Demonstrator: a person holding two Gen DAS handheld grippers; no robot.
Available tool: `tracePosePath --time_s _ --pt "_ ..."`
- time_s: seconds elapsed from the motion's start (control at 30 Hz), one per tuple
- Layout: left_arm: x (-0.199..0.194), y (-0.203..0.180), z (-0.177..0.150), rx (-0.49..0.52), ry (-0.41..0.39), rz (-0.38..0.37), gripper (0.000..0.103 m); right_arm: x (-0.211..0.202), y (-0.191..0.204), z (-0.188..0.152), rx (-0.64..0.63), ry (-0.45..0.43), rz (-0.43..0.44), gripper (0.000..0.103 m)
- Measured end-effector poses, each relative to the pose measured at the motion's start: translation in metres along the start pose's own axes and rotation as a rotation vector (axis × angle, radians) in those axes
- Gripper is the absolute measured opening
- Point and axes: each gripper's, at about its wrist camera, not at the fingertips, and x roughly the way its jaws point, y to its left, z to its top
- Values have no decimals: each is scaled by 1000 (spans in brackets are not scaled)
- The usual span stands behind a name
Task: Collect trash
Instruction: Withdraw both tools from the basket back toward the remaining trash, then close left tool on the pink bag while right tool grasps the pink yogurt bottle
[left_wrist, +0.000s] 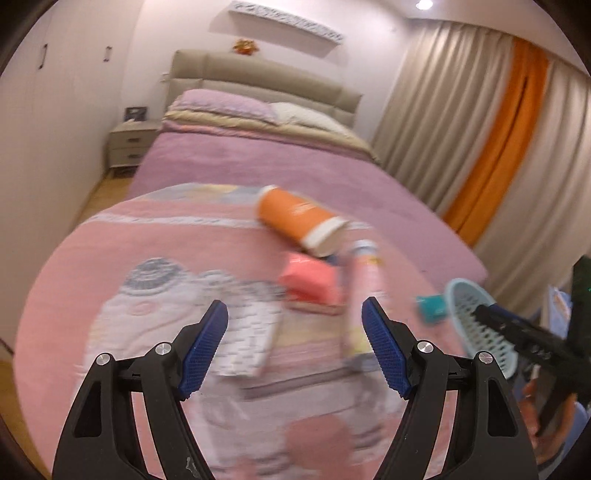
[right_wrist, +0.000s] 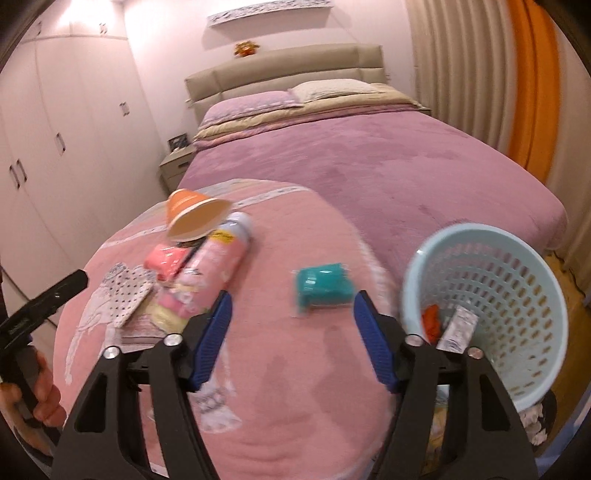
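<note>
Trash lies on a pink blanket (right_wrist: 295, 369) at the foot of the bed: an orange paper cup (left_wrist: 295, 218) (right_wrist: 192, 218) on its side, a pink can (right_wrist: 218, 266) (left_wrist: 360, 284), a coral packet (left_wrist: 314, 280) (right_wrist: 164, 260), a dotted white wrapper (left_wrist: 247, 343) (right_wrist: 127, 291) and a teal packet (right_wrist: 323, 288) (left_wrist: 430, 308). My left gripper (left_wrist: 295, 343) is open and empty just short of the coral packet. My right gripper (right_wrist: 291, 332) is open and empty, close in front of the teal packet. A light blue basket (right_wrist: 487, 310) (left_wrist: 480, 328) on the right holds some scraps.
A purple bedspread (right_wrist: 369, 158) covers the bed up to pillows and a beige headboard (left_wrist: 258, 74). A nightstand (left_wrist: 129, 144) and white wardrobes (right_wrist: 55, 147) stand on the left. Beige and orange curtains (left_wrist: 498, 140) hang on the right. Crumpled paper (right_wrist: 533, 424) lies under the basket.
</note>
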Motion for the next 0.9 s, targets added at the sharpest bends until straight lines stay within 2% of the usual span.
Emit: tracePosePath --time_s 0.1,0.23,0.4,0.47,0.67,0.83,0.87,0.9 --pt "7 21 2 -23 23 25 73 18 23 8 -16 30 20 48" --pt "26 29 18 -47 67 -44 73 37 41 18 -1 55 48 48" --pt "56 19 29 -29 122 -104 72 61 55 27 21 94 69 48" --pt "69 13 33 -27 156 -137 72 68 55 27 34 104 72 48" --pt "105 1 31 2 247 -161 72 76 42 29 62 109 59 48" --pt "117 -7 24 18 284 -168 72 80 34 32 75 108 57 48" --pt "118 -7 22 21 285 -169 69 82 34 32 74 110 59 48" --pt "118 -9 20 26 289 -168 61 83 34 33 72 113 64 48"
